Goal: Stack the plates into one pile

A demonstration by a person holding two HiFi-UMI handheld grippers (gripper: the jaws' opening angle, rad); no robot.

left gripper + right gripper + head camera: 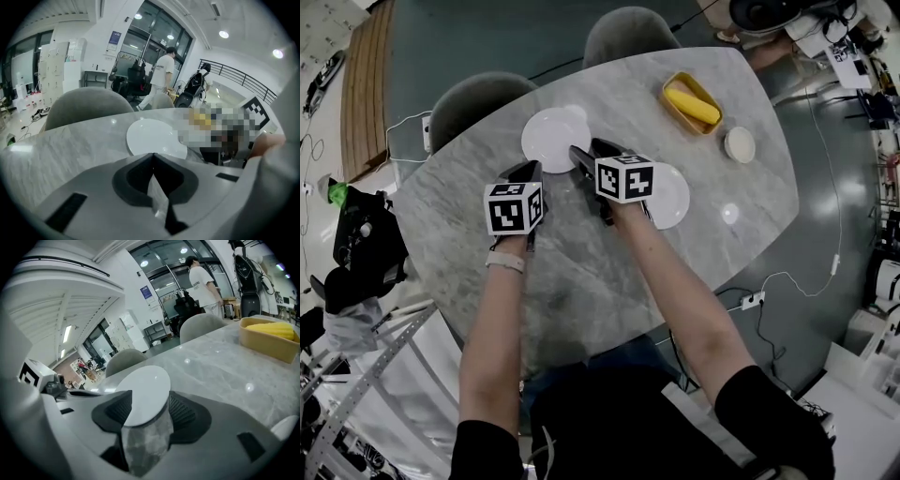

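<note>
A white plate (553,139) lies at the table's far side. A second white plate (670,197) sits to its right, partly hidden behind the right gripper's marker cube. My right gripper (592,152) is open at the first plate's right edge, and that plate (143,390) shows in the gap between its jaws (144,401). The second plate's rim (287,425) peeks in at the lower right. My left gripper (530,172) is shut and empty, just short of the first plate's near edge. In the left gripper view, the plate (154,137) lies right ahead of the shut tips (153,157).
A yellow tray (692,103) holding something yellow stands at the far right of the marble table (581,281), with a small white dish (739,144) beside it. Two grey chairs (478,98) stand behind the table. A person stands far off in the room.
</note>
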